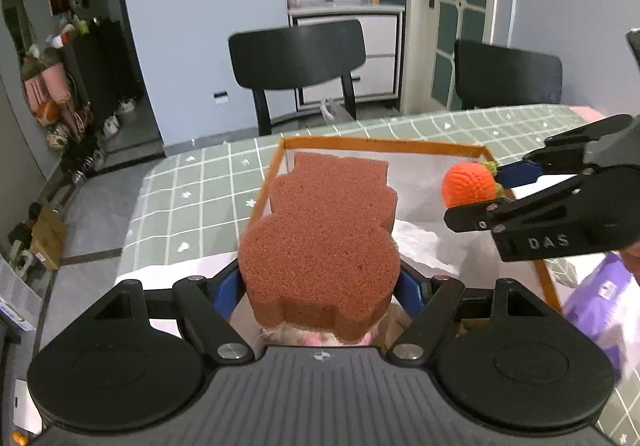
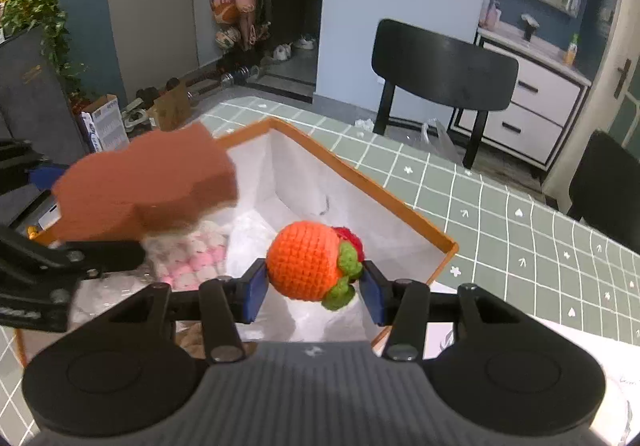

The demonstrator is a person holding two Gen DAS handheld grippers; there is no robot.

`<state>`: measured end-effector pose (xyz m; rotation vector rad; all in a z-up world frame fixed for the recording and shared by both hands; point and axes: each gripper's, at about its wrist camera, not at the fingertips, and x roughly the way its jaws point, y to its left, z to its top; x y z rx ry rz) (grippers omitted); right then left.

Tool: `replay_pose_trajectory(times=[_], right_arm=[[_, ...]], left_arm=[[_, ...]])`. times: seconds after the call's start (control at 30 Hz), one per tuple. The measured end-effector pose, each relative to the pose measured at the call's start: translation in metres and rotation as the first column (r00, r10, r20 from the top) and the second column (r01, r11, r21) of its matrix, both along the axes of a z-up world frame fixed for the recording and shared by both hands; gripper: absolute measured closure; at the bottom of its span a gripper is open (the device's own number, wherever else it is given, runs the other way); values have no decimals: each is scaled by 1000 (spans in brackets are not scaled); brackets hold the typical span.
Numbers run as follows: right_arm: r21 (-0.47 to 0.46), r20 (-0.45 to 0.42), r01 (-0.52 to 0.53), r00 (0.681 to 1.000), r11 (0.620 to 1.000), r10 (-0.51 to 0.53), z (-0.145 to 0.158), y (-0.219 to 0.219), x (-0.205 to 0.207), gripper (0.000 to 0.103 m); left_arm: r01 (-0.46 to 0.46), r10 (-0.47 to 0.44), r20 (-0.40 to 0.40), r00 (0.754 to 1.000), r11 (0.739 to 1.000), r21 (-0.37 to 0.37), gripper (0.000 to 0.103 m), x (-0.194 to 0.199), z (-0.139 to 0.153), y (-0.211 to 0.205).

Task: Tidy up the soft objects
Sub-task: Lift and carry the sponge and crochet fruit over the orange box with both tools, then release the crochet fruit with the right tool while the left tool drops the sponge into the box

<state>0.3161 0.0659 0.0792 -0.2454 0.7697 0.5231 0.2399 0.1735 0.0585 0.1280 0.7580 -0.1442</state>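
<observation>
My left gripper [image 1: 320, 294] is shut on a brown bear-shaped sponge [image 1: 324, 242] and holds it over the near edge of an orange-rimmed box [image 1: 384, 143] lined with white paper. The sponge [image 2: 148, 185] also shows at the left of the right wrist view. My right gripper [image 2: 314, 288] is shut on an orange crocheted fruit [image 2: 306, 260] with green leaves, held above the box [image 2: 400, 201]. The fruit [image 1: 468, 183] shows at the right in the left wrist view. A pink and white plush item [image 2: 192, 258] lies inside the box under the sponge.
The box stands on a table with a green checked cloth [image 2: 520, 230]. Two black chairs [image 1: 298, 57] [image 1: 508, 73] stand behind the table. A purple packet [image 1: 596, 302] lies right of the box. White paper [image 2: 560, 338] lies on the table near the right gripper.
</observation>
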Motion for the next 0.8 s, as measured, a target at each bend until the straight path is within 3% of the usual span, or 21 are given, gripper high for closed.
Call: replay_pose_trajectory(times=[0.13,0.4,0.57,0.8], right_arm=[[11,-40,24,999,1000,-23,-10,-2,17,53],[2,-83,60,995,998,-60,-26,3,45,56],[-25,-84,61,994,998,-63,-32,12,55,57],[-43,-72,61,995,997,-64,-36,16,56,56]], left_arm=[[14,-13,-25,1000,999,35,15,18,-8,-8],[4,-1,-103,995,999,32,15,50,-25,-17],[0,4,-89,996,999,43,14,51,-23,-15],[30,-19,-98,995,993,116,9,57,-24,-24]])
